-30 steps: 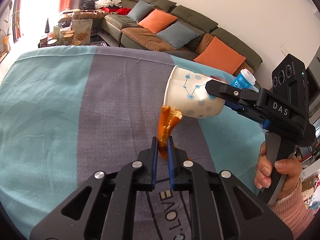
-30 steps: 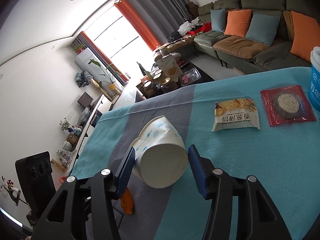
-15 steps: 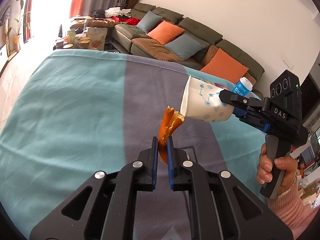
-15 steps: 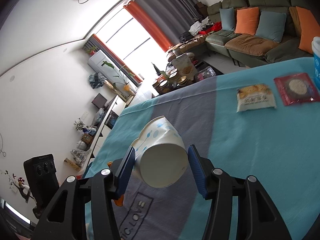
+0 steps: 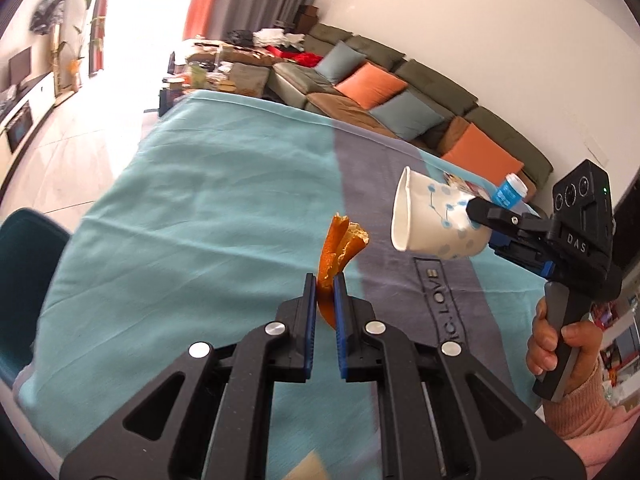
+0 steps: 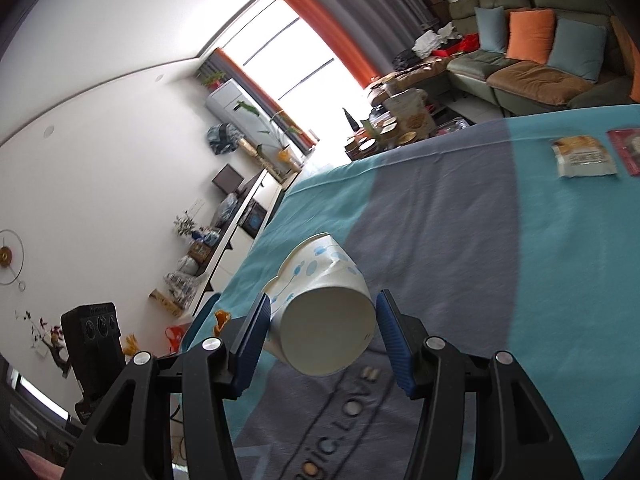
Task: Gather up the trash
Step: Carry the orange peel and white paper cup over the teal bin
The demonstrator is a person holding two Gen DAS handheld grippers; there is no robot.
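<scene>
Since a second ago both hands have drifted toward the near end of the table: the stitched lettering [image 5: 439,300] on the grey stripe, then half hidden under the tools, now lies in plain sight, and the two snack packets have slid off to the far right of the right-hand view. The grips themselves have not changed.

The left gripper [image 5: 325,280] is pinched nearly closed on a strip of orange peel [image 5: 338,249], which sticks up between the blue pads, well above the cloth. The right gripper [image 6: 322,322], held by a hand [image 5: 560,346] in a pink sleeve [image 5: 592,412], has its fingers about halfway apart and clamped on the sides of a crumpled white paper cup [image 6: 320,308] with blue dots. The cup lies on its side in the air, its mouth turned toward the peel, which is just beside it but not touching.

The table is covered with a teal cloth [image 5: 192,240] with a broad grey band. At its far end lie a pale cracker packet [image 6: 584,157] and a red packet [image 6: 626,148], side by side, and a blue bottle [image 5: 509,191] shows behind the cup. Beyond stands a long olive sofa [image 5: 400,76] with orange and blue cushions, a low table cluttered with jars, orange curtains at a bright window, and a teal chair [image 5: 24,272] at the table's left edge.
</scene>
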